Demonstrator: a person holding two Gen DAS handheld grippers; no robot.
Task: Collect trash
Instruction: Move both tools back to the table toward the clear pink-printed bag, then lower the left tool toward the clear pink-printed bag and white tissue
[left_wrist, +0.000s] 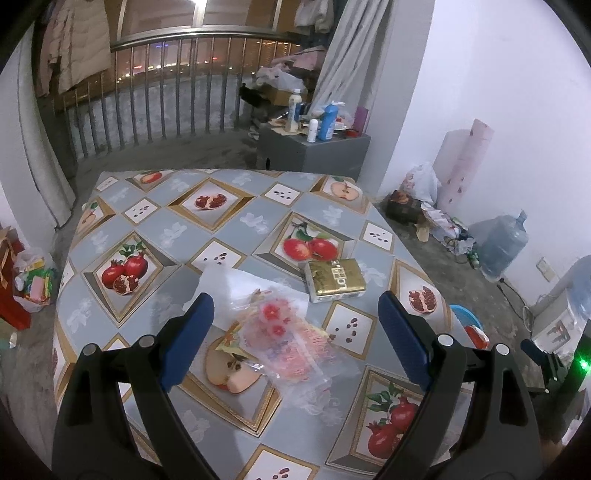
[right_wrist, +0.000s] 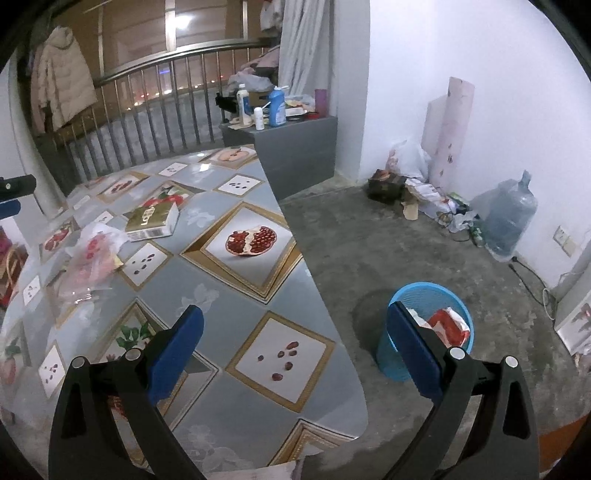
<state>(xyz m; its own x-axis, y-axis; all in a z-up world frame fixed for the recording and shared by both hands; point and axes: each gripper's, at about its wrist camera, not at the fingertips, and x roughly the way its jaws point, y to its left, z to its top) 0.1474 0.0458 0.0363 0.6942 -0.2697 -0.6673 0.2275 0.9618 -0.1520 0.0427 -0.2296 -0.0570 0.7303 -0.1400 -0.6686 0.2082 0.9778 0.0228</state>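
The broad surface (left_wrist: 258, 229), covered in a grey oilcloth printed with pomegranates, apples and seeds in gold-framed diamonds, fills most of both views. Beside its right edge, on the concrete floor (right_wrist: 388, 243), stands a round blue plastic mesh wastebasket (right_wrist: 391, 362) with red-and-white wrapping already inside. On the surface lies a crumpled clear plastic bag with pink and red print (left_wrist: 291, 343), resting partly on a white sheet of paper (left_wrist: 236, 284). Just beyond it sits a gold foil-wrapped rectangular packet (left_wrist: 334, 279), apart from the bag. The left tongs (left_wrist: 295, 332) hover wide open above the bag, holding nothing, one blue pad on either side of it. The right tongs (right_wrist: 295, 343) are also spread wide and empty, straddling the surface's edge, the right pad over the wastebasket.
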